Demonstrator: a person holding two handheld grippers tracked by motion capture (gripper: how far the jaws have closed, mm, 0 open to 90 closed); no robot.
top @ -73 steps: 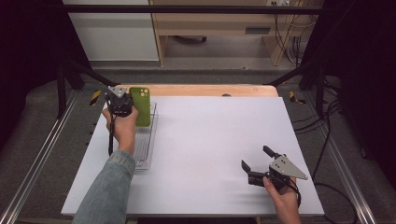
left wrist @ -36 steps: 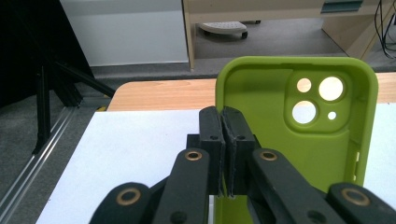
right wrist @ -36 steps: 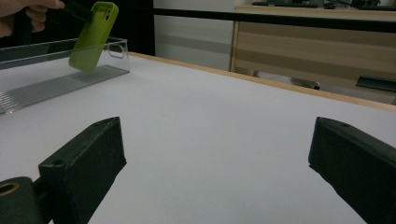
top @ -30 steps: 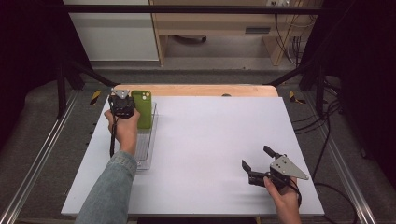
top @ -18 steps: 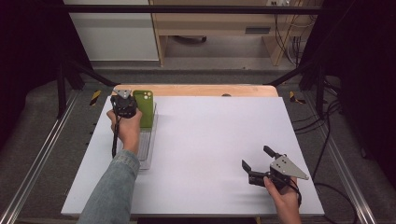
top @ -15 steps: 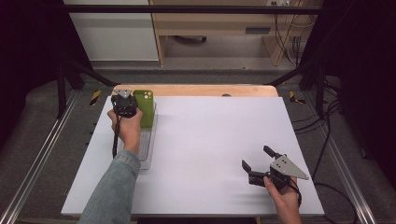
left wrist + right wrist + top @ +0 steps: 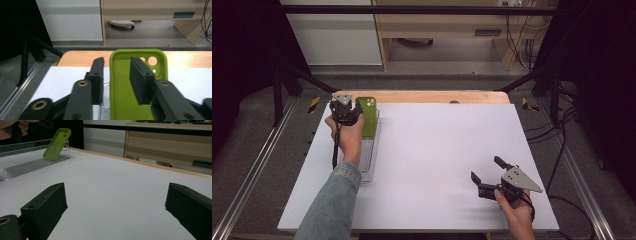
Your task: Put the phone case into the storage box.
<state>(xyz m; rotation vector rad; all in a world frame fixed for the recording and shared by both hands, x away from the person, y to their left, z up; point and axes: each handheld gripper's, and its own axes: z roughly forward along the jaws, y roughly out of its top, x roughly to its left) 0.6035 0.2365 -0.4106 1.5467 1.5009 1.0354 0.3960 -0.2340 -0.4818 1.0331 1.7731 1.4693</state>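
Case (image 7: 369, 116), green, leans tilted against the far end of my clear rack (image 7: 367, 160), at about ten o'clock on the white worktop (image 7: 447, 150). In the left gripper view its open inside faces me, camera holes (image 7: 149, 61) at the top. My left gripper (image 7: 117, 75) sits right at it: its fingers (image 7: 98, 75) straddle the case's left edge, one outside, one inside, with a gap showing between them, so I read them as parted and not yet pinched on it. From above, my left hand (image 7: 347, 135) covers part of the rack. My right gripper (image 7: 486, 172) rests well apart at about five o'clock, fingers spread wide over bare worktop, with the case (image 7: 55, 143) far off at its eleven o'clock.
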